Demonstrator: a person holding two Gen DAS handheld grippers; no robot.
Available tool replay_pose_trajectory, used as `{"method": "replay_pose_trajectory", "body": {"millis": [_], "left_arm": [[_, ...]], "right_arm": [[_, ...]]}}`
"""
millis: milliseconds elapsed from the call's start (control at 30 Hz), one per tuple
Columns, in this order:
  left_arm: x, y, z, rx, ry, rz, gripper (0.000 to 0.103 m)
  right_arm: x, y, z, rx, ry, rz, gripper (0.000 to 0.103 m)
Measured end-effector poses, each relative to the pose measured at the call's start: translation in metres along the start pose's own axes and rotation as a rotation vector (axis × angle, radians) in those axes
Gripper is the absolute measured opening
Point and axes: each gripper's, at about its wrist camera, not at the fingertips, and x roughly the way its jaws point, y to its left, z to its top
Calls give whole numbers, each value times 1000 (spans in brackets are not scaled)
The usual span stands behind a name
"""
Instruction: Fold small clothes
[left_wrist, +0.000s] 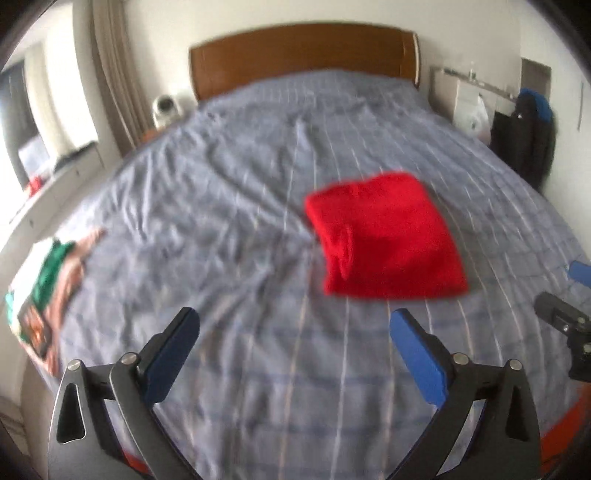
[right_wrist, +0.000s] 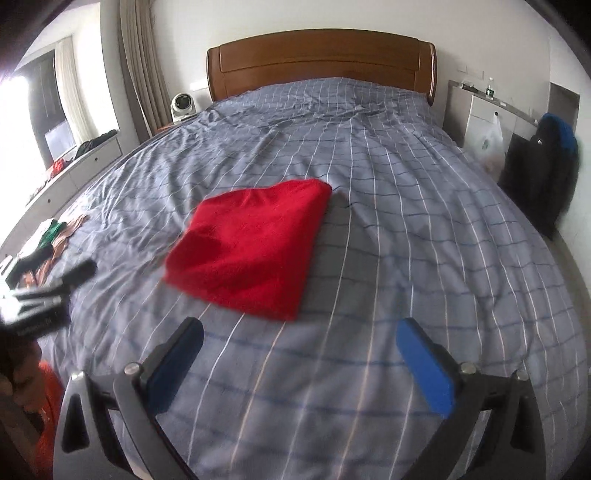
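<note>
Left tool (left_wrist: 293, 325) and right tool (right_wrist: 299, 332): both spread wide, empty, hovering over the bed (right_wrist: 406, 221) w/ nothing btwn the pads. One red garment (right_wrist: 251, 243) lies folded into a rough square mid-bed, just ahead of both tools, untouched. Looks like this fold is done; next move likely needs another item from the one mixed clothes pile (left_wrist: 44, 288) at bed's left edge. Tools: two.
</note>
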Motion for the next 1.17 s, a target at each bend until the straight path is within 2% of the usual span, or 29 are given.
{"method": "replay_pose_trajectory", "body": {"millis": [67,200,400,733,1067,1167], "left_arm": [[-3,2,-5,-15,18,-10,103],[-13,-2,-12,-10,0,17,103],[-23,-8,-18,6,-9,16,103],[-27,-9,-22,10,3,17,103],[-38,-3,-25,-5,-40,-10,103],[-41,-5,-26,14,-59,3,103]], "right_arm": [[-8,8,-3,-21,2,-24,103],[-16,18,-10,-41,6,-45,103],[-22,27,-15,-54,16,-93,103],[-32,32,-21,-74,16,-89,103],[-32,34,-23,-79,28,-100,103],[-31,34,-22,-78,32,-93,103]]}}
